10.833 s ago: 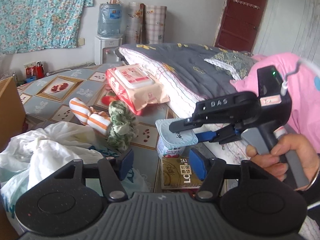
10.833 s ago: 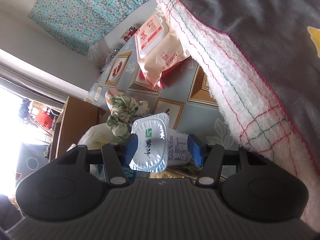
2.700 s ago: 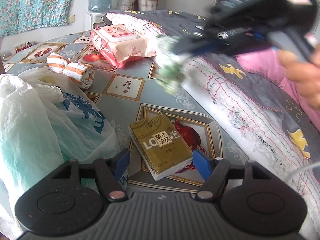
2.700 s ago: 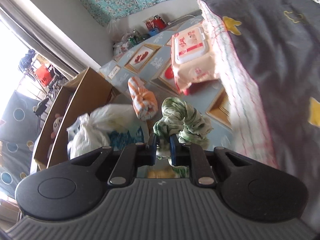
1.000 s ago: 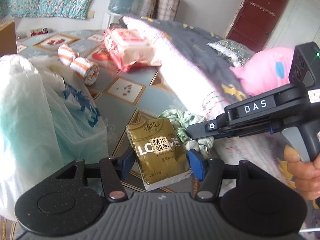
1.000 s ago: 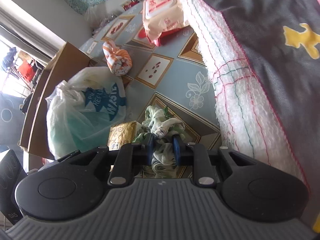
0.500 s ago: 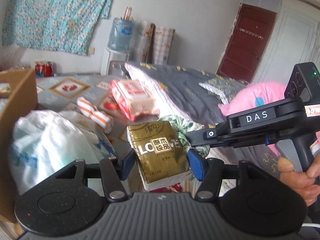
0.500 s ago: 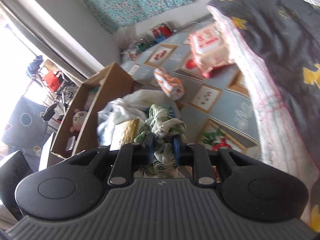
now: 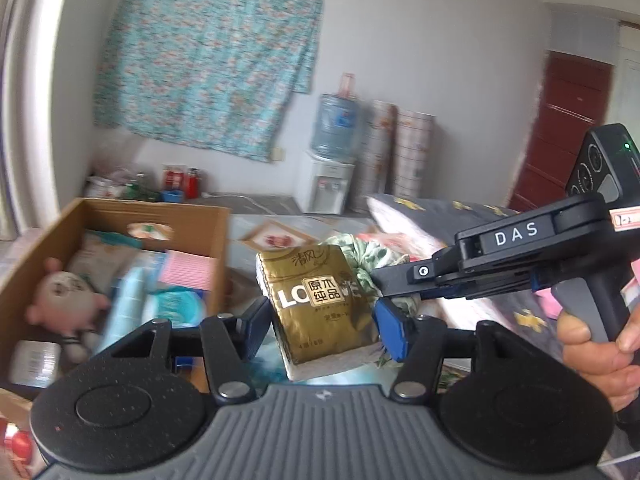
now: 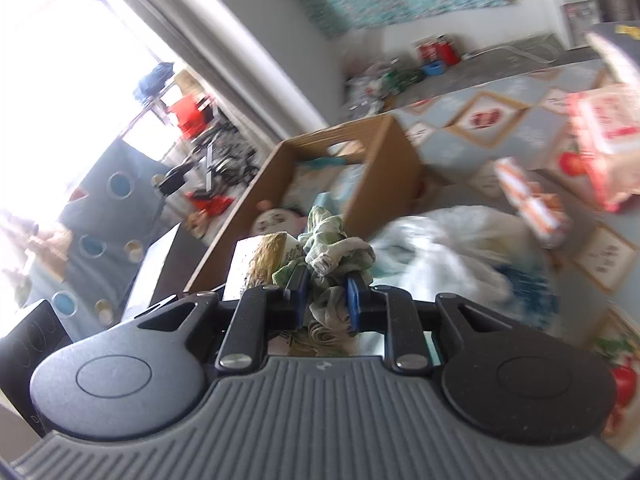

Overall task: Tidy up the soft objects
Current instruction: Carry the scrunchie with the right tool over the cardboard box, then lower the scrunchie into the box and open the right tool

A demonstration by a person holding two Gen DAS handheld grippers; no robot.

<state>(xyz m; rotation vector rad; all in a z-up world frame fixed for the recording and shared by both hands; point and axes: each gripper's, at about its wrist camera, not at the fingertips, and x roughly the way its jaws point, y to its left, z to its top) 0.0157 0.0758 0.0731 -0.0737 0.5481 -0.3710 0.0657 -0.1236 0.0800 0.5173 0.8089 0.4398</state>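
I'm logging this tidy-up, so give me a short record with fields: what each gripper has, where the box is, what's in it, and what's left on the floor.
left gripper: shut on gold tissue pack, held off the floor
right gripper: shut on green cloth, also lifted
box: cardboard, open top, ahead and left of both grippers
box contents: plush toy, pink pad, other packets too blurred to name
on the floor: white bag, striped roll, wipes pack
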